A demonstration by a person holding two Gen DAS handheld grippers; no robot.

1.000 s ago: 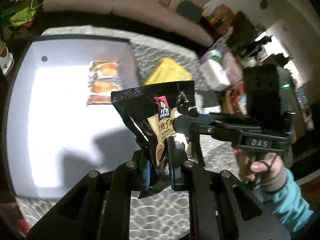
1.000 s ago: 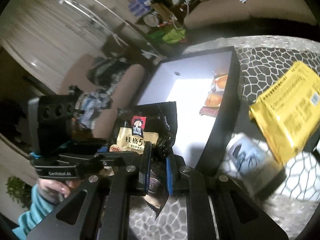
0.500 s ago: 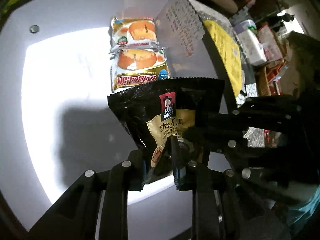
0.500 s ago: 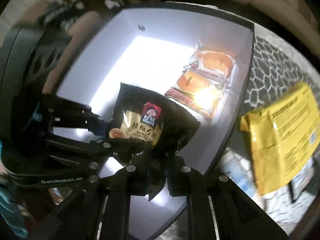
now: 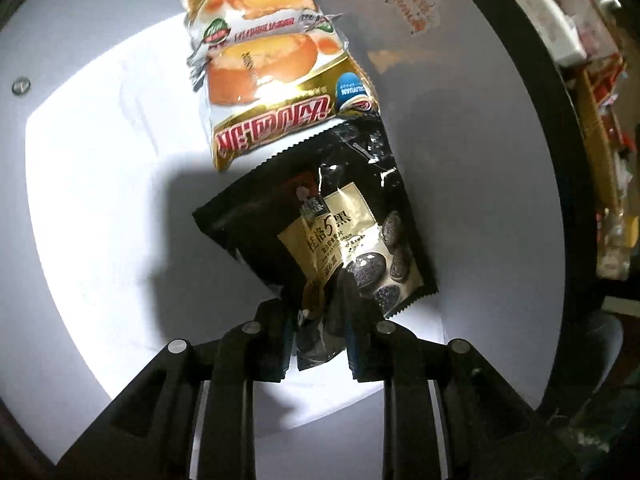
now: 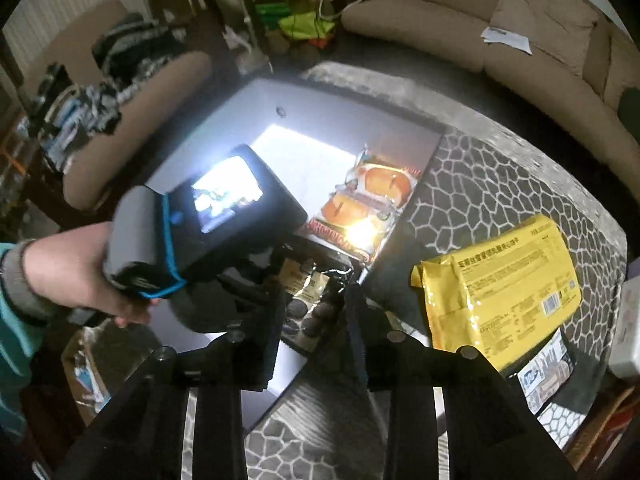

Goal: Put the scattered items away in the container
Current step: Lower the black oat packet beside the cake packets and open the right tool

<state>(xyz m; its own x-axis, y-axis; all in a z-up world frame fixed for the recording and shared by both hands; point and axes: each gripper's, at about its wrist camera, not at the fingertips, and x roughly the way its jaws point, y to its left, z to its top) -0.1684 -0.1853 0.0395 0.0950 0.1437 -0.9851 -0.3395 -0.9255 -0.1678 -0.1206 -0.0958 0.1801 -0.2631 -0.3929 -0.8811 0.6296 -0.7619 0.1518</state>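
A black Quaker snack packet (image 5: 340, 236) hangs low inside the white-floored, black-walled container (image 5: 100, 160). My left gripper (image 5: 320, 312) is shut on the packet's lower edge. Its top edge meets two orange cake packets (image 5: 272, 68) lying in the container. In the right wrist view my right gripper (image 6: 316, 308) is open and empty, above the container's near wall. The black packet (image 6: 308, 280) lies just beyond its fingertips. The cake packets (image 6: 368, 200) show further in. A yellow packet (image 6: 500, 280) lies on the rug outside the container.
A white and blue pack (image 6: 544, 372) lies under the yellow packet's near end. A grey patterned rug (image 6: 480, 184) surrounds the container. Sofas (image 6: 500, 36) stand behind. The left hand and its gripper body (image 6: 192, 240) hang over the container's left half.
Both grippers carried the black packet down into the container. My right gripper has let go, opened and pulled back. My left gripper has lowered the packet beside the cake packets.
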